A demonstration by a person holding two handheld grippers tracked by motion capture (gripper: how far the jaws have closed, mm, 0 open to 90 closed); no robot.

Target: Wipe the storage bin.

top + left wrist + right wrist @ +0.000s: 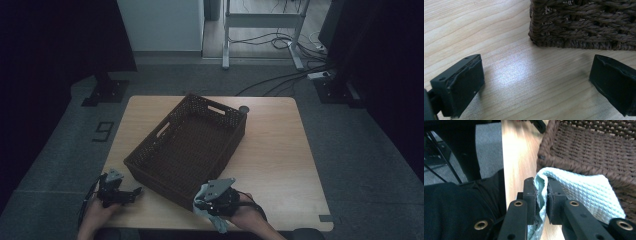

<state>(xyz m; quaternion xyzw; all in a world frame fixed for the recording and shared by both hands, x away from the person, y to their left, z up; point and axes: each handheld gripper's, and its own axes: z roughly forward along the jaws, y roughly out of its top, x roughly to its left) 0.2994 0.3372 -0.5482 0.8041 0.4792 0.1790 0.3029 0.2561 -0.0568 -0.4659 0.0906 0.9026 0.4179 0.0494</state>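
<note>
A dark brown woven basket [150,167] stands askew on the wooden table [280,150]. My right gripper [202,204] is at the basket's near corner, shut on a pale mint waffle-weave cloth [584,190]. The cloth is pinched between the jaws of that gripper [541,192] and drapes against the basket's rim [554,162]. In the high view the cloth [221,225] hangs below the gripper. My left gripper [131,191] rests low on the table near the front left edge, open, with bare wood between its jaws [534,80]. The basket wall [584,27] lies just ahead of it.
The table's near edge [506,170] runs beside my right gripper, with grey floor and a dark-clothed lap beyond it. A small dark round thing [243,108] sits behind the basket's far corner. Cables and stand feet lie on the floor past the table.
</note>
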